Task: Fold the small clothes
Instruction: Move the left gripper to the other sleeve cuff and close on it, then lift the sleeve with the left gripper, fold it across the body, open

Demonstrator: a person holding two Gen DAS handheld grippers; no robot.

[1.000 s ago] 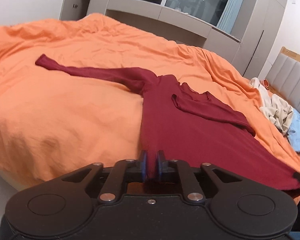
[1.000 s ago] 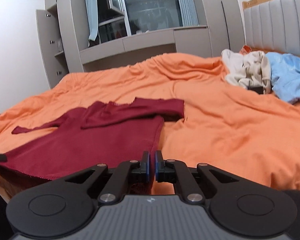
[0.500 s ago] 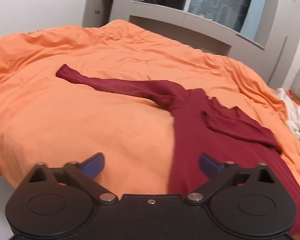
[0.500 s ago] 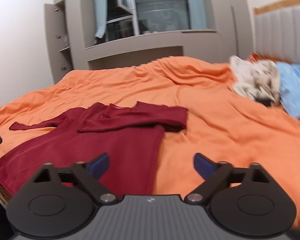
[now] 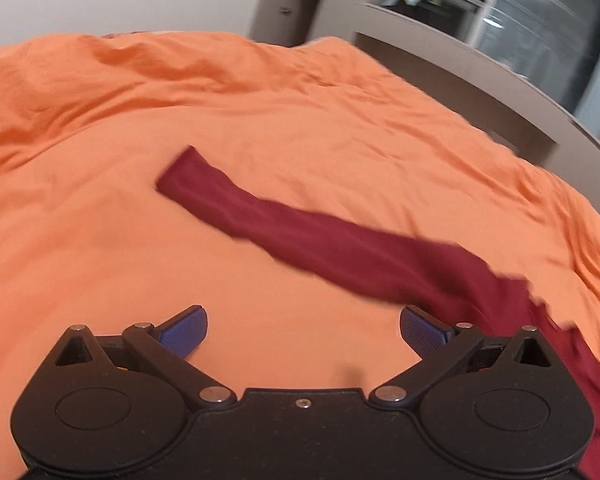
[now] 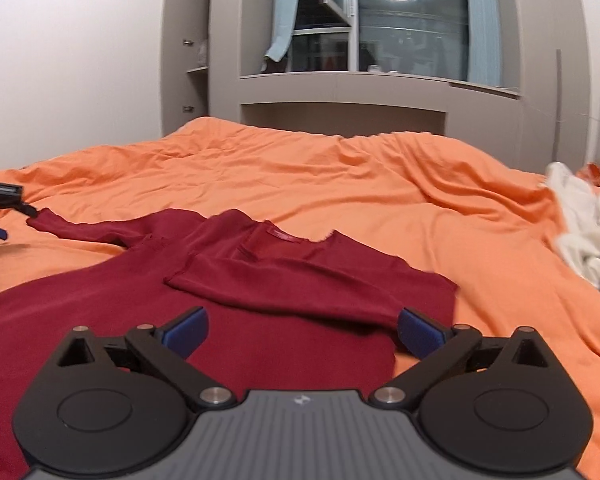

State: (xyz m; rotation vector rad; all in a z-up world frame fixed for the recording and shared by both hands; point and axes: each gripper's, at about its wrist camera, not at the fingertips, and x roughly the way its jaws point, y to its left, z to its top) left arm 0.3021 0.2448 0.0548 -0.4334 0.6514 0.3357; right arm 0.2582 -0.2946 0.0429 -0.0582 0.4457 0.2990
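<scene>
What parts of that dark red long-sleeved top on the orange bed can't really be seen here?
- Left wrist view: the dark red long-sleeved top is motion-blurred, its body cut off by the right edge.
- Right wrist view: its hem hides behind the right gripper.
- White clothes pile: blurred, cut off.

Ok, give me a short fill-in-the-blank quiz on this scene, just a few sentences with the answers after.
1. The dark red top lies on an ____ duvet.
2. Both the left gripper and the right gripper have their jaws ____.
3. One sleeve is folded across the top; the other sleeve lies ____ on the duvet.

Answers: orange; open; stretched out
</scene>
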